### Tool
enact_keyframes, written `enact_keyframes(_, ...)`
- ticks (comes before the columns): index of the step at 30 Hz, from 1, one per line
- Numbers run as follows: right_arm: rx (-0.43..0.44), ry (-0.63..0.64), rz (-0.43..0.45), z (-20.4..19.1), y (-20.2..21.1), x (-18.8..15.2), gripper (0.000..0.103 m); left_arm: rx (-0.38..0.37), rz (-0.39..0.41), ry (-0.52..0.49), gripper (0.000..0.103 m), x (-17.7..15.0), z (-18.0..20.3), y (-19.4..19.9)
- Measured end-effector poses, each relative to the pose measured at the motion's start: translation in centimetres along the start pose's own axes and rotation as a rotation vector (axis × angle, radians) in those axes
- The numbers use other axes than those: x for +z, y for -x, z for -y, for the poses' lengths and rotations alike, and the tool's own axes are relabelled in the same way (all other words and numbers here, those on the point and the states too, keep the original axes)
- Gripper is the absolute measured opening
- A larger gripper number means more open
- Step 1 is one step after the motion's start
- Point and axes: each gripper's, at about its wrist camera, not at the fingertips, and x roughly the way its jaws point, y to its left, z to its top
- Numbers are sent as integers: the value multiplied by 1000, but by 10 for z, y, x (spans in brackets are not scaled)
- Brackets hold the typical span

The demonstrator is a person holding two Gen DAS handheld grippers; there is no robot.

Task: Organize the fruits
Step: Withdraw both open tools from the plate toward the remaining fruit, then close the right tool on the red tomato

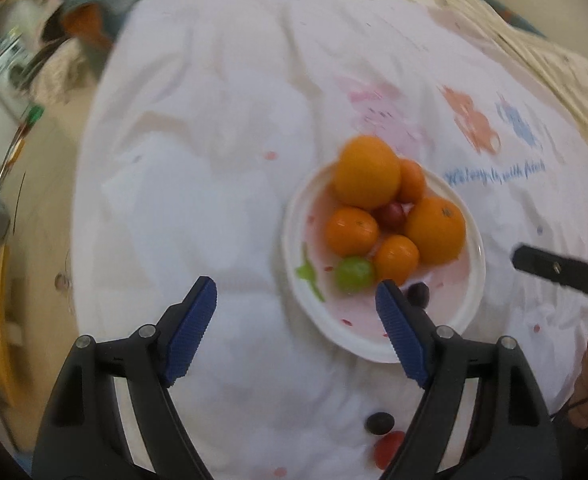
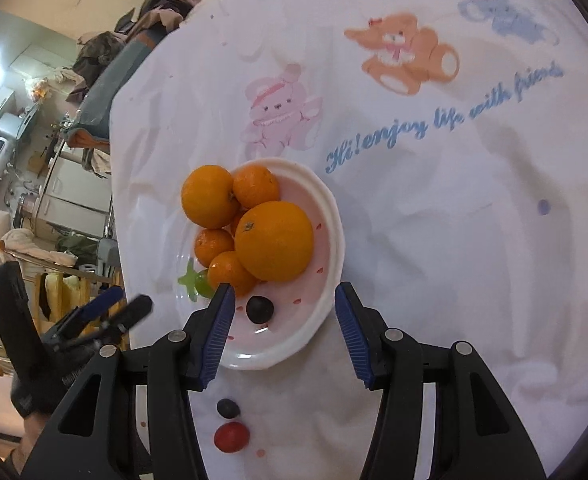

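1. The left gripper (image 1: 295, 322) hangs with its blue-padded jaws spread wide and nothing between them, above the white cloth (image 1: 214, 208) just left of the plate (image 1: 377, 350); its right finger overlaps the plate's near rim.
2. The right gripper (image 2: 285, 330) is also spread wide and empty, its jaws framing the near edge of the plate (image 2: 325, 216).
3. Nearest on the cloth, short of the plate, lie a dark grape (image 2: 227, 408) and, just beside it and closer in, a red cherry tomato (image 2: 232, 437). The left wrist view shows the same pair.
4. Inside the plate's near part sits another dark grape (image 2: 260, 309), apart from the pile.
5. Past it, a green grape (image 1: 354, 274) rests against the small oranges (image 1: 396, 258), beside a green leaf print.
6. Two large oranges (image 2: 274, 241) and several small ones are heaped in the plate, with a red fruit (image 1: 391, 214) wedged among them.
7. Farthest, the cloth shows printed bears (image 2: 403, 52) and blue script.
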Motion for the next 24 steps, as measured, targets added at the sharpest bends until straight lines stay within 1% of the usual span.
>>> enact_keyframes(2,-5,4,14,-1,8,-4,61,14,25,16,79,-2,-7,10)
enact_keyframes(3,-5,7,19,-2,11,-6,64,36,52,23,79,-3,-9,17)
enact_keyframes(4,-6,10,26,-4,15,-9,69,62,88,33,79,-6,-11,26)
enact_keyframes(5,-8,17,35,-5,19,-11,71,73,111,35,79,-8,-13,34)
enact_keyframes(9,-16,52,62,-14,31,-23,80,73,157,37,79,-17,-14,59)
enact_keyframes(11,-18,55,71,-16,35,-30,81,67,171,38,79,-25,-14,70)
enact_keyframes(14,-15,58,63,-17,38,-42,81,60,178,40,81,-40,-14,84)
enact_keyframes(17,-3,58,56,-20,41,-54,81,72,193,50,84,-58,-12,95)
enact_keyframes(18,0,58,57,-21,43,-58,81,64,190,54,86,-62,-12,97)
enact_keyframes(20,6,58,53,-22,44,-64,81,30,172,73,86,-72,-12,98)
enact_keyframes(24,3,62,40,-25,43,-77,81,4,158,92,86,-88,-10,99)
